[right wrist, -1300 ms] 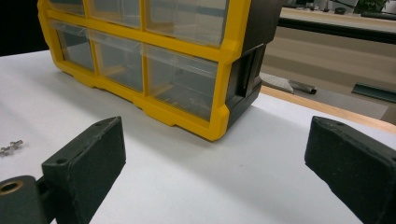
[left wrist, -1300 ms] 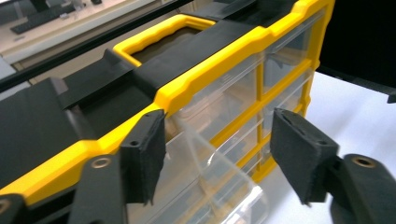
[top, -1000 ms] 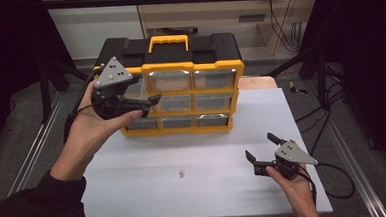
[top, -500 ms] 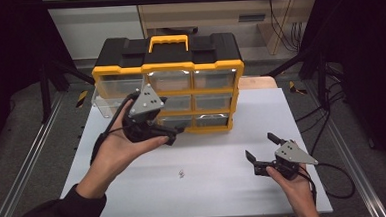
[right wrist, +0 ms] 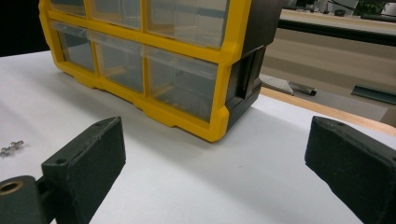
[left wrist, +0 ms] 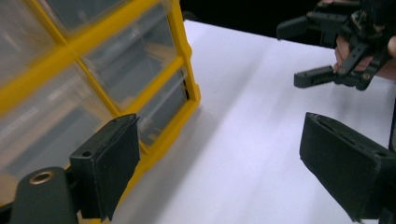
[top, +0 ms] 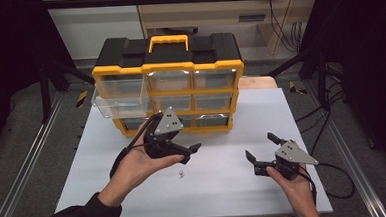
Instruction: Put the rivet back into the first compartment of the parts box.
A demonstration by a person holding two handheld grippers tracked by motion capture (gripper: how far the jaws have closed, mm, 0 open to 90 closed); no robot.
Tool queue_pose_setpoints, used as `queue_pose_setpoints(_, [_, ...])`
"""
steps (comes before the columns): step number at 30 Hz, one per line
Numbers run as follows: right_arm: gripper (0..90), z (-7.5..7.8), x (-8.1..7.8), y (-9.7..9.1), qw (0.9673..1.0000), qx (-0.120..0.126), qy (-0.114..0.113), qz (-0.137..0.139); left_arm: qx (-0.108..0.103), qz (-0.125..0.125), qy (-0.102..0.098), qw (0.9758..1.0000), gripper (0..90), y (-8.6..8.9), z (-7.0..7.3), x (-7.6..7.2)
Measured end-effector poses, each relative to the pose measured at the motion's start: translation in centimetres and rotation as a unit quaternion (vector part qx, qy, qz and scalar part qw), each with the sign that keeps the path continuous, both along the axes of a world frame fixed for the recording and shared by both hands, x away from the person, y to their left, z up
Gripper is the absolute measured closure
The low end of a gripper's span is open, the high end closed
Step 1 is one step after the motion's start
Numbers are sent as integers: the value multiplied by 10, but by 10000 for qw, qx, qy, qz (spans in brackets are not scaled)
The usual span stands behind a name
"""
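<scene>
Both grippers low over table, jaws apart, empty.
Left gripper (top: 189,152) just opened, beside organizer (top: 168,84); right gripper (top: 264,148) rests near screws (top: 180,175).

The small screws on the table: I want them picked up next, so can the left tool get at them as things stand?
Probably yes. The small screws lie on bare table just in front of the left tool, whose jaws stand open and empty, with nothing between them.

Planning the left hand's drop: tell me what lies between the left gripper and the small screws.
Bare white table separates the left gripper from the small screws, seen in the high view.
</scene>
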State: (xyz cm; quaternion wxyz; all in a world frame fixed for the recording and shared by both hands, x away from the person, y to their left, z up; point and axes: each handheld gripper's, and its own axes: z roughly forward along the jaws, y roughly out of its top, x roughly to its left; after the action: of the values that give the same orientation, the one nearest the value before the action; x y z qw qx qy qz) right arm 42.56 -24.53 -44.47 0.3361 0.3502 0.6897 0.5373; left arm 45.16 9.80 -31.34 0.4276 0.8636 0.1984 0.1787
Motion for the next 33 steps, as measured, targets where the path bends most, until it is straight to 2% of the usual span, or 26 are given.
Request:
queue_pose_setpoints(6, [52, 0, 0, 0, 10000, -30, -25, 9, 41, 25, 231, 9997, 103, 1, -25, 3])
queue_pose_setpoints(11, [52, 0, 0, 0, 10000, -34, -34, 11, 170, 13, 398, 9991, 94, 5, -43, 7])
queue_pose_setpoints(19, [52, 0, 0, 0, 10000, -37, -30, 10, 283, 103, 546, 9981, 82, 14, -66, 15])
queue_pose_setpoints(26, [51, 0, 0, 0, 10000, -34, -28, 14, 399, 161, 666, 9968, 79, 23, -77, 19])
queue_pose_setpoints(33, [52, 0, 0, 1, 10000, -27, -21, 15, 454, 220, 700, 9963, 75, 29, -88, 21])
